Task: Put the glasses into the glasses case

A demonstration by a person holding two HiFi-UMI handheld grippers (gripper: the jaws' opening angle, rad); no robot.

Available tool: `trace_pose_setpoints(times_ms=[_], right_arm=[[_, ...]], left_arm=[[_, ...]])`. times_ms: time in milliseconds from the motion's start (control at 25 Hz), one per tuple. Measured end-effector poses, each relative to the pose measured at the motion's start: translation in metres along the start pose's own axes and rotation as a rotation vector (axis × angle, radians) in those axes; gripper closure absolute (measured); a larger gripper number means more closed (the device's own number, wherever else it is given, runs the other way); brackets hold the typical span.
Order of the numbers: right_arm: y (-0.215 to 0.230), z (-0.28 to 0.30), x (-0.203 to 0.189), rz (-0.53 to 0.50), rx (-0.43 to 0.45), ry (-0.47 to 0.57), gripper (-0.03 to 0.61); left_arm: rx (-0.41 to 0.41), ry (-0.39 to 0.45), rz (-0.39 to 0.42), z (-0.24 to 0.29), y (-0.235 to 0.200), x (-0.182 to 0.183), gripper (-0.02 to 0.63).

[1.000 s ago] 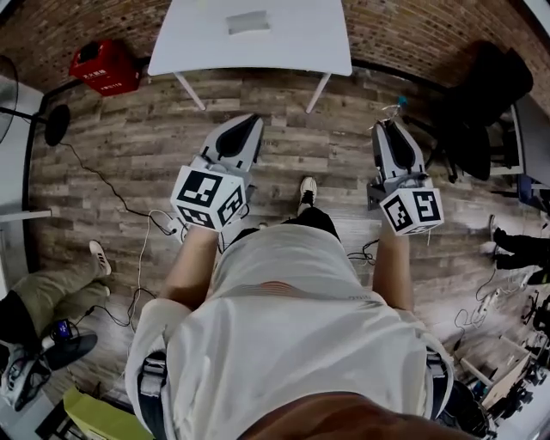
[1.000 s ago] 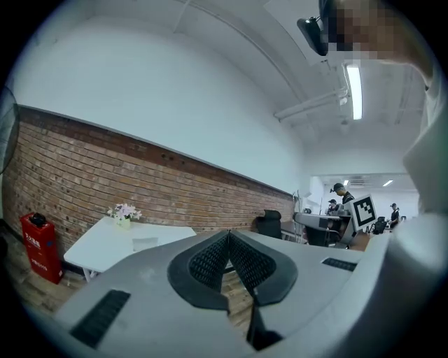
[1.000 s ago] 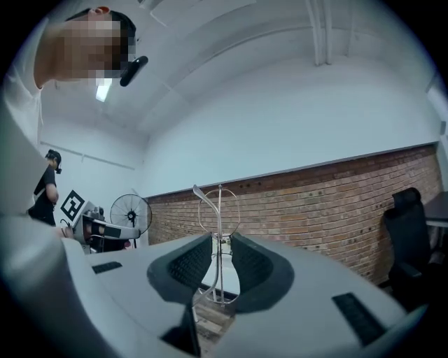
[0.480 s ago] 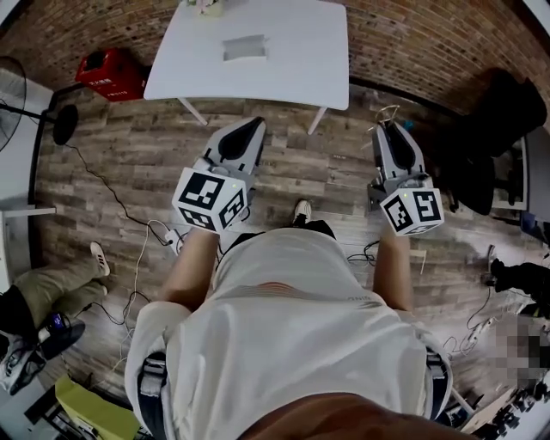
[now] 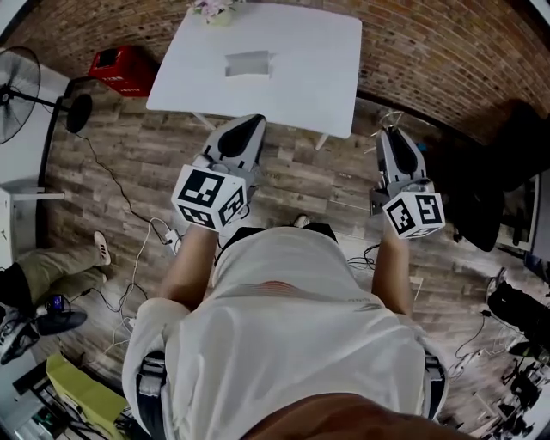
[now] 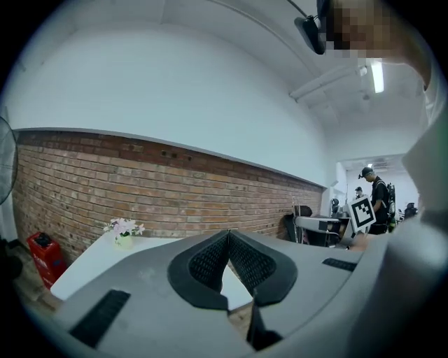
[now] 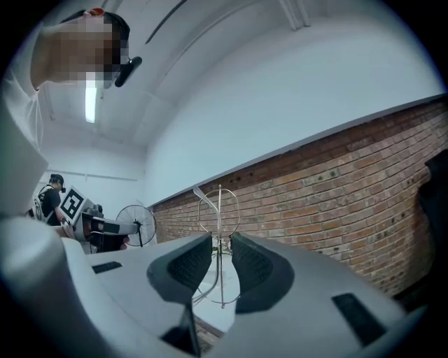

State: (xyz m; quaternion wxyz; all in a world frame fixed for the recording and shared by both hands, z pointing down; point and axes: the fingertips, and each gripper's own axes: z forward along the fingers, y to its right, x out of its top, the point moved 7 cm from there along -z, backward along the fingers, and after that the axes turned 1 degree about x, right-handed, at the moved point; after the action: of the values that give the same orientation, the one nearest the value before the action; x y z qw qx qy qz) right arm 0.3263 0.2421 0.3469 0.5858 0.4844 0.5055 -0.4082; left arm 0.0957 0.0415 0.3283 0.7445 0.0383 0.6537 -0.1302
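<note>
1. The fingers (image 7: 190, 262) of the right gripper (image 7: 221, 241) stand a narrow gap apart and clamp a pair of thin wire-framed glasses (image 7: 220, 210). One lens ring rises above the fingertips and the rest of the frame hangs below them.
2. The fingers (image 6: 208, 262) of the left gripper (image 6: 229, 234) meet at their tips. Nothing lies between them.
3. In the head view both grippers are held out level in front of the person, above the wooden floor (image 5: 146, 155). The left gripper's tip reaches the near edge of the white table (image 5: 301, 51), and the right gripper sits just off the table's near right corner.
4. The glasses case (image 5: 247, 64), a flat grey rectangle, lies alone near the middle of the table, well apart from both grippers. Whether its lid is open cannot be made out.
5. A small vase of flowers (image 5: 213, 9) stands at the table's far edge, against the brick wall (image 6: 140, 182).
6. Progress, as judged: the glasses are in hand, but nothing has reached the case. Left to do are bringing the glasses over the table, opening or steadying the case (probably with the free left gripper), and laying the glasses inside.
</note>
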Motion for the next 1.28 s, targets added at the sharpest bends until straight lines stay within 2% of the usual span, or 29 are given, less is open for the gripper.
trace_pose_setpoints(times_ms=[280,480,680,960,1280], right_arm=[[0.025,0.065,-0.004,0.015,0.083,-0.032,0.439],[0.004,0.120,-0.011,0.008,0.151,-0.060,0.439],[-0.041,0.186,-0.010,-0.022,0.165,-0.076,0.439],[-0.090,0.265,-0.011,-0.040,0.142,-0.096,0.439],[-0.129,0.323,-0.022,-0.071,0.132,-0.150,0.439]], left_arm=[[0.121,-0.008,-0.029,0.018,-0.040,-0.001,0.600],[0.173,0.011,-0.063,0.013,-0.086,-0.003,0.600],[0.159,0.023,-0.080,0.009,-0.155,-0.001,0.600],[0.146,0.039,-0.050,0.001,-0.252,0.018,0.600],[0.120,0.026,-0.077,-0.004,-0.320,0.013,0.600]])
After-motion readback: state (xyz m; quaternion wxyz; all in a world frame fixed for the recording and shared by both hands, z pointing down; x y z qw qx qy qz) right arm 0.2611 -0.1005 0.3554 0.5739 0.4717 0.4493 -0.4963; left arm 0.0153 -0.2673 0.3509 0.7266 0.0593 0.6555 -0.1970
